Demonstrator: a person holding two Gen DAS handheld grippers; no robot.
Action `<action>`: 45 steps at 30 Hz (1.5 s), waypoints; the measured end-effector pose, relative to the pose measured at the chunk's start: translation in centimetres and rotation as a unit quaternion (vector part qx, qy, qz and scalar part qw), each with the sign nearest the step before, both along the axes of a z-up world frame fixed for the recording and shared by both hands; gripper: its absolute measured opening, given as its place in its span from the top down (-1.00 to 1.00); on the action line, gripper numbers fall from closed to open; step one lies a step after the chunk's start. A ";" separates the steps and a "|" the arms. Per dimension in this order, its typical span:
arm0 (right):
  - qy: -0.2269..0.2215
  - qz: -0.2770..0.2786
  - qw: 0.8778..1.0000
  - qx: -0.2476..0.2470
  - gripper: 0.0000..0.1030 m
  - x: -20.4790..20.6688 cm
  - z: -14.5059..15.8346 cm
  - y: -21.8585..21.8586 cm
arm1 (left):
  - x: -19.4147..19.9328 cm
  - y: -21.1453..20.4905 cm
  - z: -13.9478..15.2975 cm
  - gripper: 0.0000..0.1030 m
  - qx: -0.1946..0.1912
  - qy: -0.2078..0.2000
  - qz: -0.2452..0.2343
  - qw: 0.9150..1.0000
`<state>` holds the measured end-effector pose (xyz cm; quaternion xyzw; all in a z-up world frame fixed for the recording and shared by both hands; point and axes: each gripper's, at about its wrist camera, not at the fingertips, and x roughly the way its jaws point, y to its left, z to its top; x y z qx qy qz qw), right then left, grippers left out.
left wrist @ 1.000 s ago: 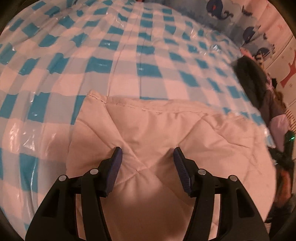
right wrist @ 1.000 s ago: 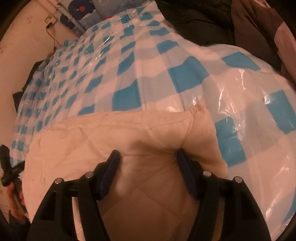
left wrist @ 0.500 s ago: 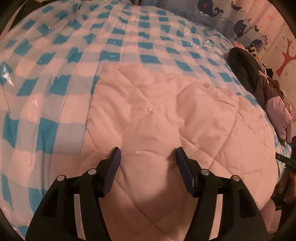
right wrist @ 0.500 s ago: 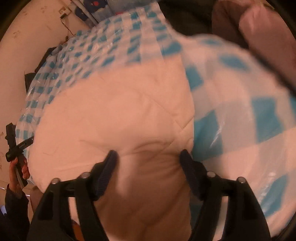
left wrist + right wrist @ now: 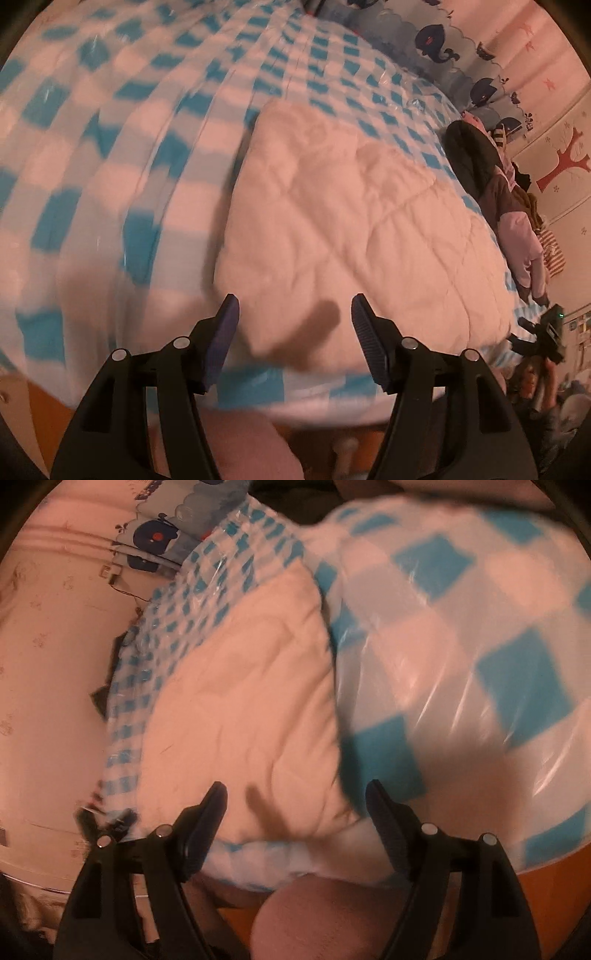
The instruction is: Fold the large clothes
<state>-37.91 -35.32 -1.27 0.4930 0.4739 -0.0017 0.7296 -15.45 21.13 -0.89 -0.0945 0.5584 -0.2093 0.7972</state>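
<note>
A white quilted garment (image 5: 351, 221) lies folded in a thick pad on the blue-and-white checked plastic cover (image 5: 110, 147) of a bed. My left gripper (image 5: 294, 299) hovers open over the pad's near edge, with nothing between its fingers. In the right wrist view the same garment (image 5: 240, 701) lies on the checked cover (image 5: 480, 627), its near corner below my right gripper (image 5: 296, 784). That gripper's jaws are opening and the pads touch nothing. Both views are blurred by motion.
A heap of dark and pink clothes (image 5: 509, 206) lies along the bed's right side. Whale-print fabric (image 5: 436, 40) lines the far end, below a wall with a red tree sticker (image 5: 565, 158). The orange bed edge (image 5: 554, 886) runs just under the grippers.
Both grippers have drawn back from the garment toward the bed's near edge, so the whole folded pad now shows. The right jaws stand wider than before.
</note>
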 end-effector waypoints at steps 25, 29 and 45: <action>-0.098 -0.039 0.994 -0.002 0.55 -1.4 2.8 2.5 | -2.7 1.1 -4.0 -0.38 -0.057 0.075 0.067 0.993; -0.100 -0.033 0.994 -0.035 0.61 -1.2 3.4 2.8 | -1.7 0.7 -5.6 -0.42 -0.103 0.094 0.083 0.987; -0.093 0.068 0.923 -0.367 0.23 7.5 10.2 13.3 | -0.6 -1.2 -6.6 -0.39 -0.190 0.046 0.127 0.972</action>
